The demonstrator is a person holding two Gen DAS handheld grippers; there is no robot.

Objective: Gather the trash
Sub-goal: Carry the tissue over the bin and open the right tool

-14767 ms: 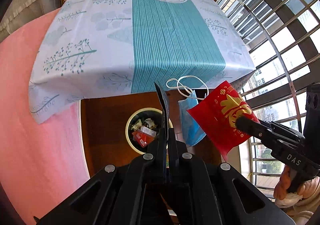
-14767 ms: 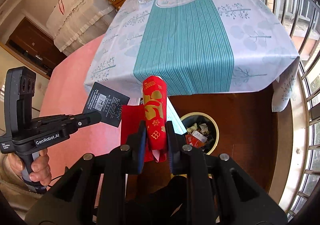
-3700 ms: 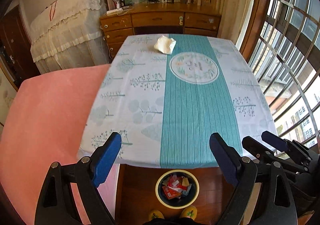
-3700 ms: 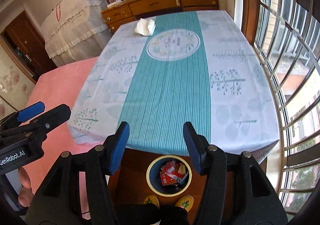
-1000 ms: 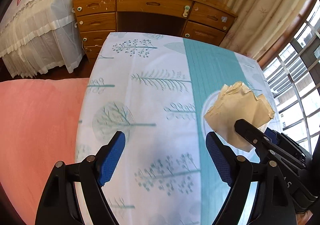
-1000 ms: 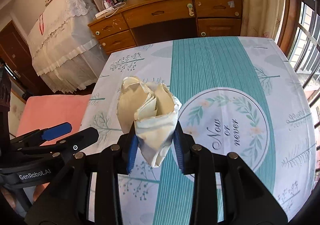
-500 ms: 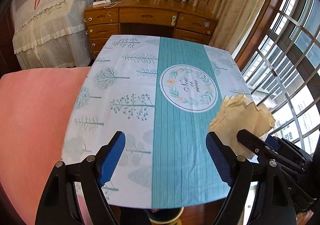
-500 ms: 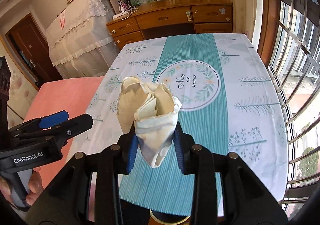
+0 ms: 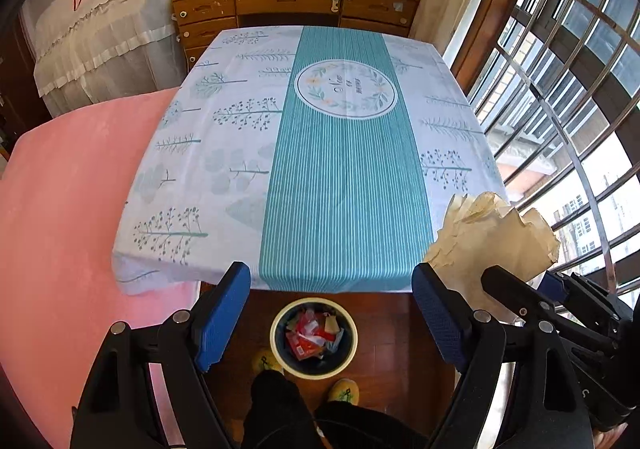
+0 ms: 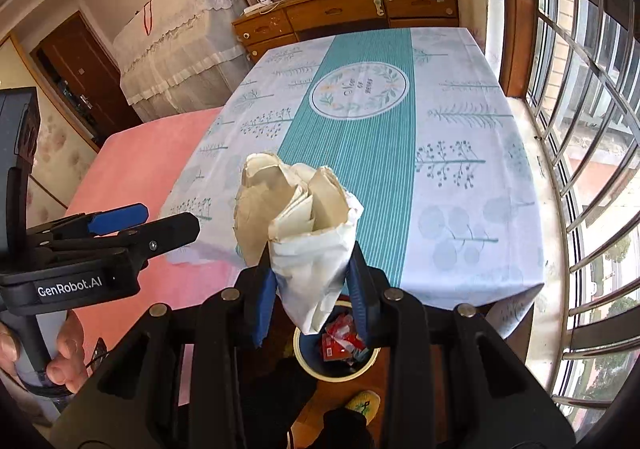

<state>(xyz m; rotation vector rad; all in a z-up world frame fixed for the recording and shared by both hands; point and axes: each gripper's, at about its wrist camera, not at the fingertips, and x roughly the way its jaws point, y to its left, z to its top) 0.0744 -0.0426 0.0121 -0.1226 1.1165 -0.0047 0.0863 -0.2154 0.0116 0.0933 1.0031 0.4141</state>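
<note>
Above trash bin (image 10: 306, 363), right gripper (image 10: 312, 289) clamps crumpled paper (image 10: 304, 233); left gripper (image 9: 332, 313) empty.

Both wrist views look steeply down from above near table (image 9: 344, 177) edge, facing desk (image 9: 296, 5) at far wall. Shared: table, trash bin (image 9: 313, 337) on floor below, window side.
</note>
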